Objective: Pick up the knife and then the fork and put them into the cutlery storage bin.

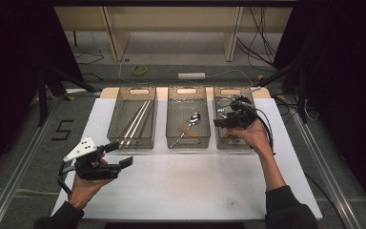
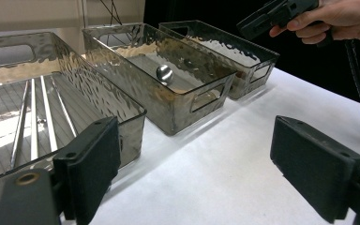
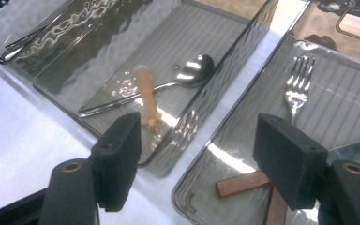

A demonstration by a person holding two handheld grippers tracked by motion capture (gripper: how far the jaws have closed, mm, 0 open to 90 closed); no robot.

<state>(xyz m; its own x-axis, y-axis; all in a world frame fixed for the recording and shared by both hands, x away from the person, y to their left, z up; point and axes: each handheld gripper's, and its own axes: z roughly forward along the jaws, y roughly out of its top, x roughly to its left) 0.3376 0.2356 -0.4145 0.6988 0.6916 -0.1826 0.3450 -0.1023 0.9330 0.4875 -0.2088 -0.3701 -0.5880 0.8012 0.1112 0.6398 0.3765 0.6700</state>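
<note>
Over the right-hand bin [image 1: 233,125], at about two o'clock on the table [image 1: 190,186] in the high view, the right gripper [image 1: 221,122] hangs in the person's right hand [image 1: 248,135], jaws spread wide and holding nothing. Its own view looks down between the two black pads [image 3: 288,159] into that clear, ribbed bin: a steel fork [image 3: 298,86] with a wooden handle lies on the bin floor, tines toward twelve o'clock, apart from both pads. A second wooden handle [image 3: 275,206] crosses beneath it at six o'clock.

Just beside it, toward nine o'clock, the middle bin [image 1: 188,123] holds a metal spoon [image 3: 168,84], bowl up toward one o'clock, with a pale orange-handled utensil [image 3: 145,93] lying across its stem.

Farther toward nine o'clock, the left bin [image 1: 136,121] holds long metal chopsticks [image 1: 137,120] lying lengthwise.

Down at seven o'clock, well apart from the bins, the left gripper [image 1: 118,153] rests above the white tabletop in the left hand [image 1: 85,187], jaws released and empty, pointing toward three o'clock.
</note>
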